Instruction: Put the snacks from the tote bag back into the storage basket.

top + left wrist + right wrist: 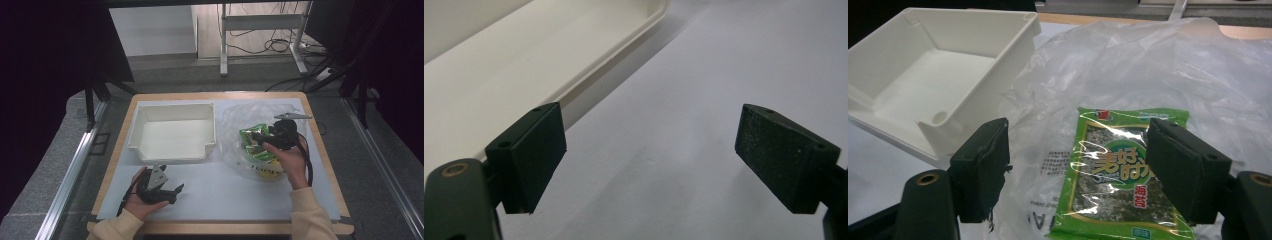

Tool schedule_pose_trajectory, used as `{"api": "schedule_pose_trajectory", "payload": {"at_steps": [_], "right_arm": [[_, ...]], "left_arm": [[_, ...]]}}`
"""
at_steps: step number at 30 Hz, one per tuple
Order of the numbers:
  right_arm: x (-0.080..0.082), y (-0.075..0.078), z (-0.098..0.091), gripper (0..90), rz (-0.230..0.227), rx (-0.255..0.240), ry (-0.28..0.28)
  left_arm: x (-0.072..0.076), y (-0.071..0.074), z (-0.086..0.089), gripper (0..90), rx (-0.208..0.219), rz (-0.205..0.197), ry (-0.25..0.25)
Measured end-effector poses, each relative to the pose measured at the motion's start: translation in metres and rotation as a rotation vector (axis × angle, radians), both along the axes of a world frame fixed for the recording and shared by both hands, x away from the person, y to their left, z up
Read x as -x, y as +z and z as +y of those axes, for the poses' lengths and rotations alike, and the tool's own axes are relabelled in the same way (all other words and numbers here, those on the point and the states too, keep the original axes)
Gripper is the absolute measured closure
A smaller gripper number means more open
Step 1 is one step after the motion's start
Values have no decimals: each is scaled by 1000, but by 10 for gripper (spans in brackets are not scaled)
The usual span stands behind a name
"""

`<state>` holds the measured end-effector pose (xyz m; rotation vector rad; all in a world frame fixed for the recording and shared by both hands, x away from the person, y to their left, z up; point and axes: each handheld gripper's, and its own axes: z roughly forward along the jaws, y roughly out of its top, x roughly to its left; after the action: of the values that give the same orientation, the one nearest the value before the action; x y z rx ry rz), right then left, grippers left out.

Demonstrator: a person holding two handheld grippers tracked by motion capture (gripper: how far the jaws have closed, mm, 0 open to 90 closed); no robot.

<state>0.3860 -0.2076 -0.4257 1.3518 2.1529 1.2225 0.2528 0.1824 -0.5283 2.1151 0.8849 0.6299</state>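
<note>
A white plastic bin (172, 131) stands empty at the middle left of the table. To its right lies a crumpled clear plastic bag (250, 117) with green snack packets (256, 136) in it. One green seaweed packet (1120, 175) lies on the bag right in front of my right gripper (1078, 170), which is open and hovers just above it. In the high view that right gripper (260, 137) sits over the bag. My left gripper (172, 192) rests open near the front edge, below the bin, with nothing between its jaws (644, 160).
The white table sheet (220, 195) is bare between the two hands. The bin's side wall (524, 65) runs close along the left gripper. A yellow item (267, 172) shows at the bag's near end. Beyond the table stand desk legs and cables (280, 45).
</note>
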Motion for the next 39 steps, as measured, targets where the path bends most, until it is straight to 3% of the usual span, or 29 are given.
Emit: {"api": "schedule_pose_trajectory", "payload": {"at_steps": [30,33,36,39], "right_arm": [[-19,-18,-20,302,80,45,-61],[-22,-19,-20,313,89,60,-59],[-30,-24,-18,326,128,104,-68],[-34,-26,-17,334,148,113,-69]], "left_arm": [[2,0,-1,129,3,-13,-2],[2,0,0,129,4,-14,-4],[3,1,2,129,4,-11,-12],[3,0,2,129,8,-13,-16]]}}
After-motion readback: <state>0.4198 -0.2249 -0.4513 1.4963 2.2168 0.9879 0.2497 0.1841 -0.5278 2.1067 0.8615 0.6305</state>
